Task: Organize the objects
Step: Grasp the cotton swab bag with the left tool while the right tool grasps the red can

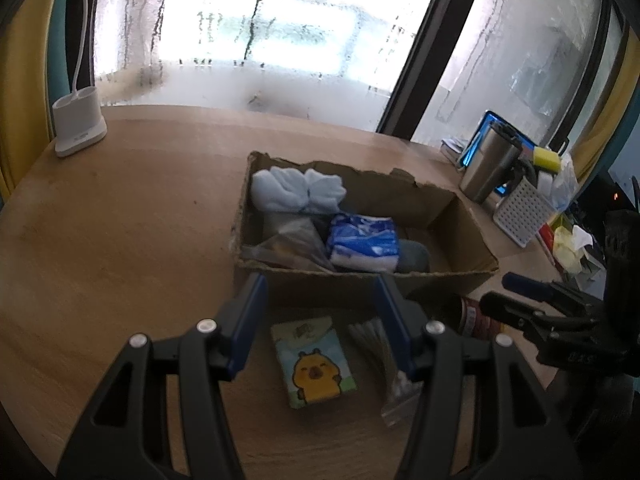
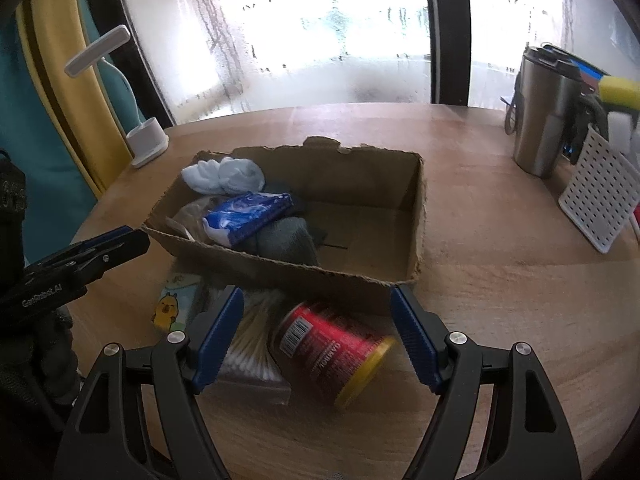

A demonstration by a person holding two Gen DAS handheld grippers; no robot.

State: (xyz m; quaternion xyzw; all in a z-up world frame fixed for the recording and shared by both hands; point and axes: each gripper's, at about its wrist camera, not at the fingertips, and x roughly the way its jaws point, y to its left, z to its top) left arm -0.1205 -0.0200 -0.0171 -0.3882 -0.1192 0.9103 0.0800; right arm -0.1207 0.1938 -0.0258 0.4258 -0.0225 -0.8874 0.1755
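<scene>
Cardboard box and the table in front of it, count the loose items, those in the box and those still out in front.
In the cardboard box: 4 (light blue cloth, blue pack, clear bag, grey cloth)
In front: 3 (red can, cotton swabs, capybara pack)
Total: 7

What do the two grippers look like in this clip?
Both match. The left gripper and right gripper have black skeletal frames with triangular cut-outs, silver round pivot bolts and blue ribbed pads. White lettering marks the left one's side. No cables or sleeves show.
</scene>
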